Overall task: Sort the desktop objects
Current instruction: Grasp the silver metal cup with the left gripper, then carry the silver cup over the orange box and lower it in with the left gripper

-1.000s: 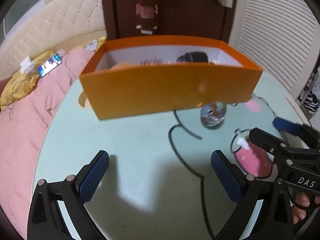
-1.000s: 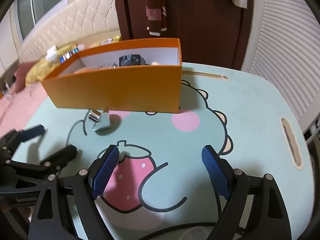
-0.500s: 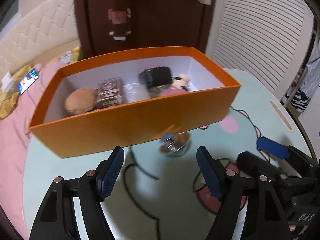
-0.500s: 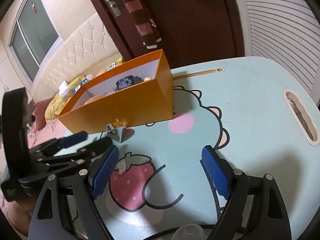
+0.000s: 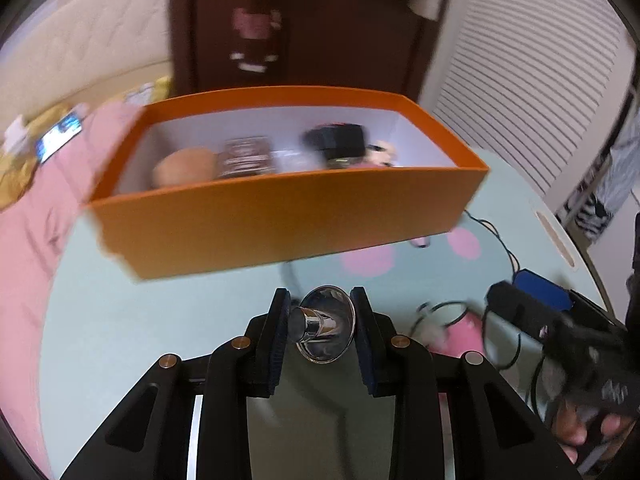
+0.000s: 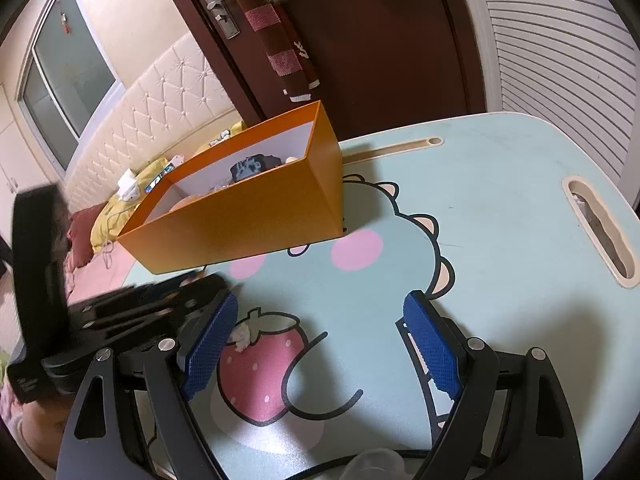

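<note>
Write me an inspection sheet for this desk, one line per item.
Surface: mint cartoon-print table, mostly bare.
Job's things: shiny metal funnel between the left hand-held gripper pads; orange box already holds several blurred items.
Clutter: small white scrap on the strawberry print.
Grippers: left closing around the funnel; right hand-held gripper open, nothing between its pads.
Cables: nothing seen.
Surroundings: dark door, padded headboard, pink bedding.

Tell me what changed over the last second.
The left gripper moved in on the shiny metal cup, its jaws closing from wide open onto the cup between them. The right gripper stayed wide open and empty; the orange box kept its contents.
</note>
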Demonstrator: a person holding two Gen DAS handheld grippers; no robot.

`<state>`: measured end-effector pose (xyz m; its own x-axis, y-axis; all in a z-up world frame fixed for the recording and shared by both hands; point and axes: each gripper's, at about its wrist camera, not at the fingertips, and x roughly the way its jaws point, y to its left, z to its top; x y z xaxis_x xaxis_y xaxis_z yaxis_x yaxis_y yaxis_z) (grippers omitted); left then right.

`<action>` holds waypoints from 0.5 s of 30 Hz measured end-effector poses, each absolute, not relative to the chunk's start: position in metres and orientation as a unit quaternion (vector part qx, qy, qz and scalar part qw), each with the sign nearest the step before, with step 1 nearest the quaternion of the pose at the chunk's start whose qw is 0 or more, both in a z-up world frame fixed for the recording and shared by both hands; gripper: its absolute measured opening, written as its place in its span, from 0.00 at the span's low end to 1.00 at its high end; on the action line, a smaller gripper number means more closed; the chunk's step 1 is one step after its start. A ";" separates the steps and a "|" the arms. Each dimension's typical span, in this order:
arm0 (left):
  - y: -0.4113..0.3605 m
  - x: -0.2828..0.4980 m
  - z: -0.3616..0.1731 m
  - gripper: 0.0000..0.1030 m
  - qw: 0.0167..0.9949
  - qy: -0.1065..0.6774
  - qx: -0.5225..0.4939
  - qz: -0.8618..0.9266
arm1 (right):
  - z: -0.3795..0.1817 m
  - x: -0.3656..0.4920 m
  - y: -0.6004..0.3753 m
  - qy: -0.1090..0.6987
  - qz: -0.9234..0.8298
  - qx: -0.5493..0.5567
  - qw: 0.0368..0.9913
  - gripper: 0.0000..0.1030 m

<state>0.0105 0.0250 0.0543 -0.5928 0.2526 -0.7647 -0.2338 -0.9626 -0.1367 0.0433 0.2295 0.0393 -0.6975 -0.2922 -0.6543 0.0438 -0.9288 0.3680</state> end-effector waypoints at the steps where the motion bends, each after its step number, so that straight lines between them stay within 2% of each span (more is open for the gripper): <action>1: 0.016 0.014 0.055 0.28 0.125 -0.018 -0.431 0.894 | 0.039 0.043 0.229 -0.163 -0.907 0.378 0.092 0.83; 6: -0.013 0.023 0.052 0.28 0.075 -0.021 -0.429 0.900 | 0.039 0.043 0.226 -0.155 -0.908 0.380 0.088 0.83; 15: -0.018 0.024 0.046 0.28 0.064 -0.026 -0.422 0.904 | 0.045 0.041 0.205 -0.086 -0.914 0.390 0.071 0.83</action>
